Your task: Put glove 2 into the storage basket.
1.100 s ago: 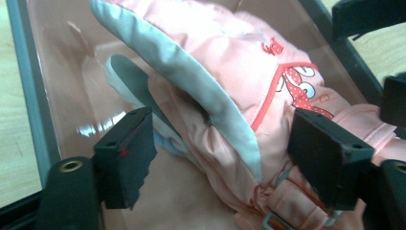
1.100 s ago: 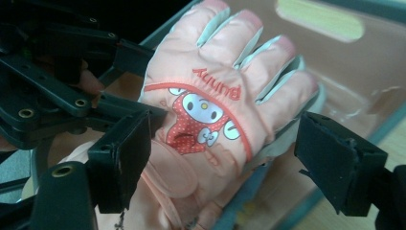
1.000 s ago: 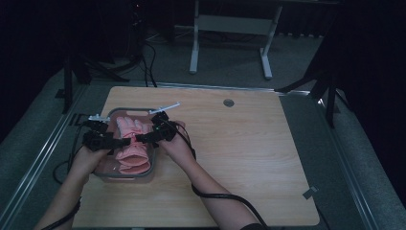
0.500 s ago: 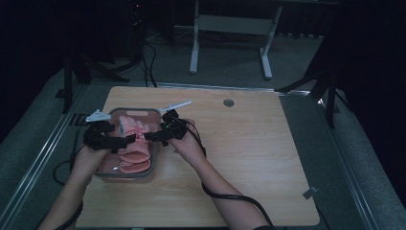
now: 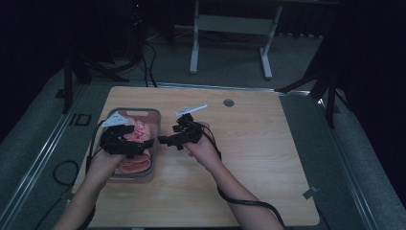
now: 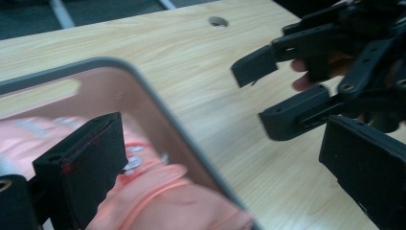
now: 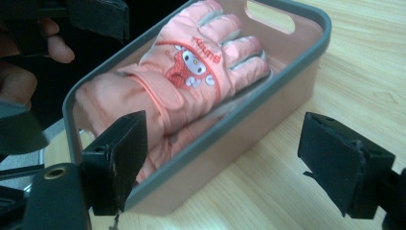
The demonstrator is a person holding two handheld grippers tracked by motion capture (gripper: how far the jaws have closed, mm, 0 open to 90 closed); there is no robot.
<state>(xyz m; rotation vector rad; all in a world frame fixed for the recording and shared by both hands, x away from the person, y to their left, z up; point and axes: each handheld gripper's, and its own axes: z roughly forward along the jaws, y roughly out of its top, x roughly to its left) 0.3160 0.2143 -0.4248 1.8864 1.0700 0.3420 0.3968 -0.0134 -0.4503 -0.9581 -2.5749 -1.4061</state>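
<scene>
Hovering over the pink bin (image 5: 154, 115), the left gripper (image 5: 143, 143) has just been spreading its jaws, and nothing sits between them; the right gripper (image 5: 165, 140) hangs just beside the bin's right wall, jaws wide and empty too. The pink gloves (image 7: 191, 72) lie stacked inside the bin, cuffs toward the person's end, fingers toward the far handle slot, the cartoon patch facing up. By the look of it, the placing is done and the hands are letting go.

To finish cleanly, lift each gripper straight away from the bin, jaws kept spread, so no pad catches a cuff and drags a glove back over the rim. The lower glove bulges toward the bin's near wall, so I'd steer clear of that corner.

Under the bin, a pale wooden table (image 5: 268, 143), bare apart from a round grommet hole (image 5: 228, 102) beyond the bin to its right. Past the table's far edge, grey carpet and the white legs of a desk frame (image 5: 230, 38) in a dark room; black cables (image 5: 143, 57) trail on the floor behind the bin.
</scene>
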